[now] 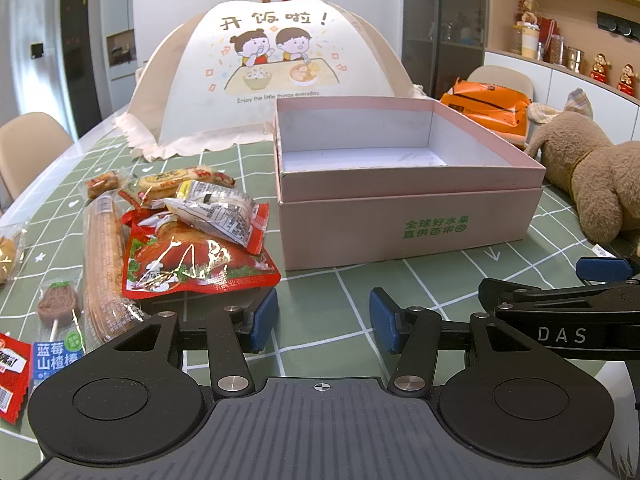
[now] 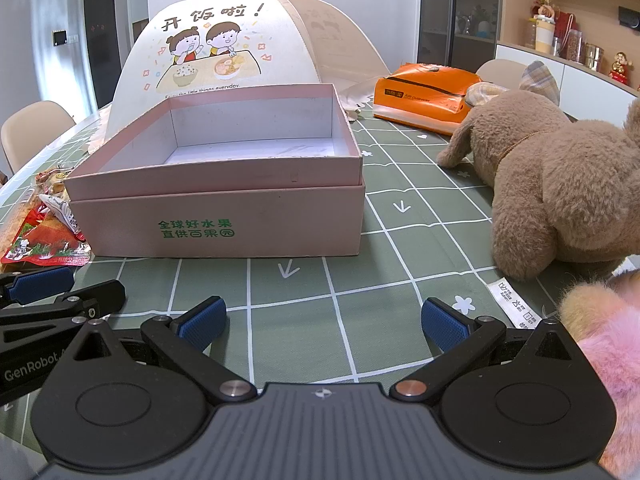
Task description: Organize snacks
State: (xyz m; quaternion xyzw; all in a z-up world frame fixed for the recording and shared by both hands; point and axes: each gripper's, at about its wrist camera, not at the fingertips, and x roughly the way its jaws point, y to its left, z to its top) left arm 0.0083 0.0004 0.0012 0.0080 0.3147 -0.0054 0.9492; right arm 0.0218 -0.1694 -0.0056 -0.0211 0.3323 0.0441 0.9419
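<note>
An open pink box [image 1: 408,232] with green lettering stands on the green checked tablecloth; it is empty and also shows in the right wrist view [image 2: 224,216]. A pile of wrapped snacks lies left of it: a red chicken pack [image 1: 192,264], a silver packet [image 1: 220,212], a long biscuit pack [image 1: 102,264], a lollipop [image 1: 56,308]. My left gripper [image 1: 324,320] is open and empty, just right of the red pack. My right gripper [image 2: 324,320] is open and empty in front of the box.
A domed food cover [image 1: 268,76] stands behind the box. A brown plush dog [image 2: 560,184] lies to the right, with an orange bag [image 2: 424,96] behind it and pink fur [image 2: 604,344] at the near right edge. Chairs and shelves surround the table.
</note>
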